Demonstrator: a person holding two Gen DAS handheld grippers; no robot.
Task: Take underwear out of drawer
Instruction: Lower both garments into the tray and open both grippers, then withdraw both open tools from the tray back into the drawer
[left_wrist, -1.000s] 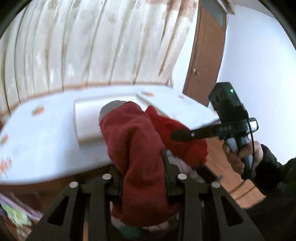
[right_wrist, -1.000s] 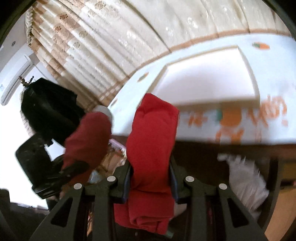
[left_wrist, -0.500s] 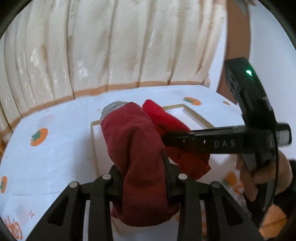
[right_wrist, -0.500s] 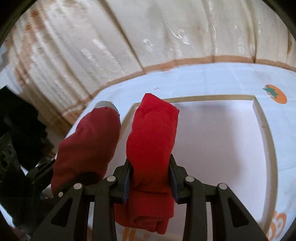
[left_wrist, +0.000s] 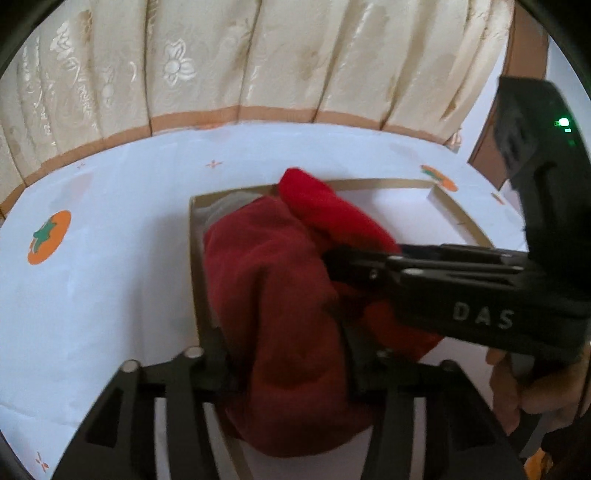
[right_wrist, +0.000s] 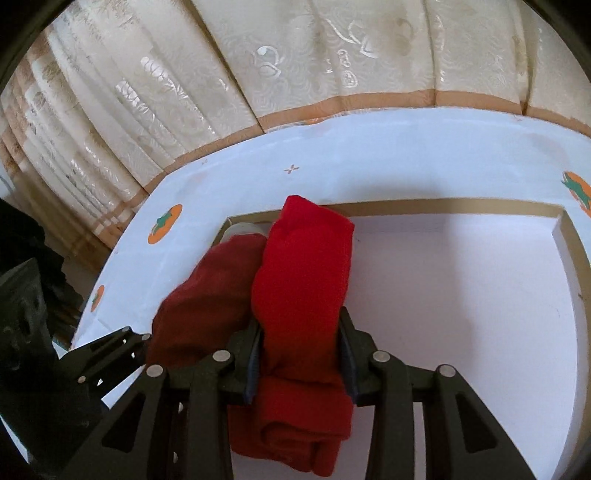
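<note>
A dark red rolled underwear (left_wrist: 273, 295) with a grey waistband sits between the fingers of my left gripper (left_wrist: 288, 365). Its jaws are opening, and the pads still touch the roll's sides. The roll hangs low over the left end of a shallow white box (left_wrist: 194, 258) with a gold rim. My right gripper (right_wrist: 299, 354) is shut on a bright red rolled underwear (right_wrist: 303, 280), its jaws starting to open. That roll lies beside the dark one (right_wrist: 207, 295), over the same box (right_wrist: 443, 205). The right gripper (left_wrist: 332, 258) crosses the left wrist view from the right.
The box lies on a white tablecloth (left_wrist: 110, 277) printed with orange fruit. A cream curtain (left_wrist: 258, 55) hangs close behind the table. A brown door (left_wrist: 524, 48) stands at the far right. A person's hand (left_wrist: 517, 387) grips the right handle.
Both grippers moved with their rolls from beside the table's edge to above the white box and sank toward it. The left fingers now stand wider apart around the dark roll.
</note>
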